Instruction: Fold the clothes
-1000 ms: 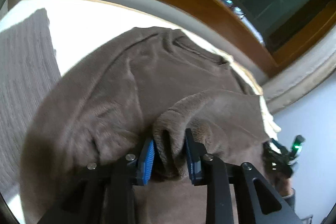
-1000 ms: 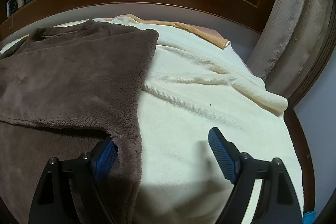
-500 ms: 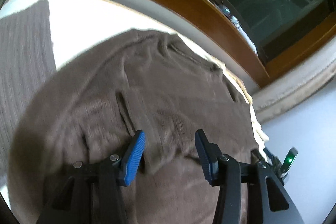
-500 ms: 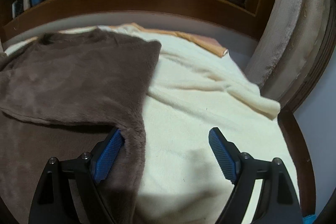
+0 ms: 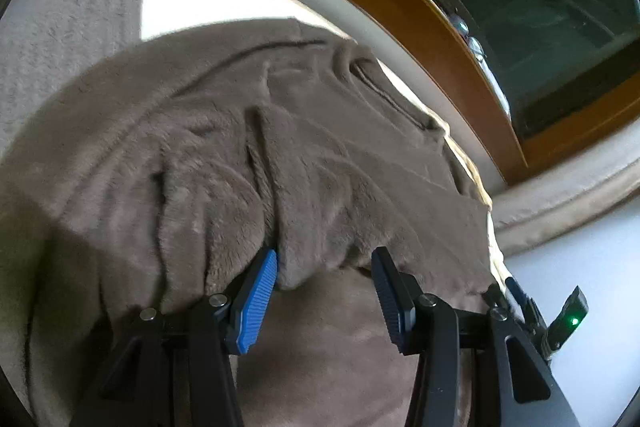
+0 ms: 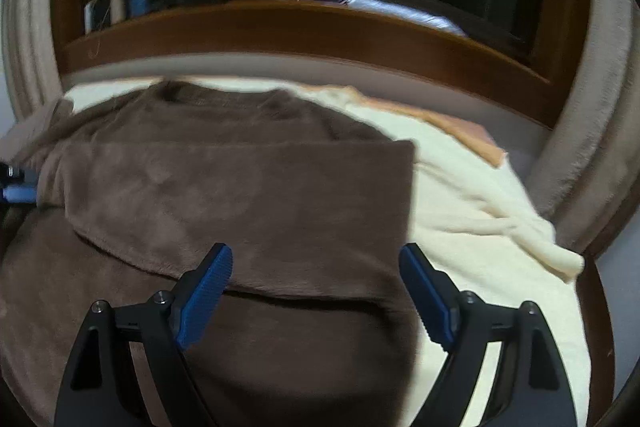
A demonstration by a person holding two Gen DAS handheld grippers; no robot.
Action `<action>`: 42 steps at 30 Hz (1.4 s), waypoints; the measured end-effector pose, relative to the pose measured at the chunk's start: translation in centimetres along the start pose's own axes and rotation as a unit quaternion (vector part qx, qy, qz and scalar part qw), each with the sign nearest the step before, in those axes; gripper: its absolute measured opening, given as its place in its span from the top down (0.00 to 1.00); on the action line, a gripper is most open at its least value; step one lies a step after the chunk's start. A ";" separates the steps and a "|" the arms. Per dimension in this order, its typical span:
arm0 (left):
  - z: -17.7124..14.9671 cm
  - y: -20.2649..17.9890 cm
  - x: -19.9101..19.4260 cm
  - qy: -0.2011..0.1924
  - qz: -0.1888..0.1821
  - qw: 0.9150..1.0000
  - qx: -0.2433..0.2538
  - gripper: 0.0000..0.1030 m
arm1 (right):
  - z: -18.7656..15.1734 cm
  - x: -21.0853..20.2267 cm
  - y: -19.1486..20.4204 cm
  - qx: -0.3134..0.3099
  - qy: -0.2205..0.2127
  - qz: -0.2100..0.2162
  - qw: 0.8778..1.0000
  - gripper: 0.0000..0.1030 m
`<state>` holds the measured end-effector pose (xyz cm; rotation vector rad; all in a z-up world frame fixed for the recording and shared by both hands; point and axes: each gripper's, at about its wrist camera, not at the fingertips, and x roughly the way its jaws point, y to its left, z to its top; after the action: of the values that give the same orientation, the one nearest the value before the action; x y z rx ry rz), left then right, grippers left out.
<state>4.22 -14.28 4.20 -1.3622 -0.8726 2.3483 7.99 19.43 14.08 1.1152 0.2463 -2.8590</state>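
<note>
1. With both wrist cameras angled down at the bed, the brown fleece garment [image 5: 248, 187] fills most of each view; it lies spread on a cream blanket [image 6: 492, 267].
2. Left gripper [image 5: 324, 291]: jaws have just been opening and now stand about half apart. A folded-over edge of the brown fleece garment bulges down between them. The left blue pad touches the fleece; the right pad stands clear, so no clamp.
3. Right gripper [image 6: 316, 295]: jaws wide, nothing pinched. They hang over the garment, above the hem of a layer folded across the body.
4. In the right view the folded flap runs from the left edge to a straight right edge, just beside the bare cream blanket. The lower layer shows beneath the flap, near the camera.
5. The neckline sits at the far end of the garment, toward the wooden bed frame [image 6: 320, 31].
6. Left view: a grey ribbed fabric [image 5: 60, 39] lies at upper left, beside the garment. Touching or just apart, cannot tell; the fisheye edge is too warped.
7. An orange cloth [image 6: 468, 135] peeks out at the far right edge of the blanket, near a beige padded bolster [image 6: 588, 131].
8. The right gripper's tips and a green LED show at the lower right of the left view.
</note>
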 end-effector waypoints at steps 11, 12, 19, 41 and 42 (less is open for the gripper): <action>0.8 0.8 1.9 0.012 -0.006 1.000 -0.018 0.47 | -1.2 2.2 1.0 -0.032 0.023 -0.017 0.999 0.15; 0.9 0.7 2.0 0.011 -0.009 1.000 -0.013 0.47 | -1.2 2.3 0.9 -0.030 0.025 -0.016 0.999 0.15; 1.7 1.6 2.7 0.032 -0.020 0.999 -0.012 0.77 | -1.5 2.1 1.6 -0.054 0.021 -0.035 0.998 0.15; 2.3 -0.3 -0.1 0.027 0.083 0.988 0.126 0.84 | -2.5 3.3 -3.4 -0.042 0.069 -0.090 0.993 0.05; 2.2 -0.7 -0.2 0.025 0.078 0.988 0.130 0.84 | -2.5 3.2 -3.2 -0.047 0.068 -0.094 0.992 0.05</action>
<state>2.41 -14.59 5.55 -1.4151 -0.4386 2.4280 6.90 22.99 10.51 1.3364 0.5136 -2.8963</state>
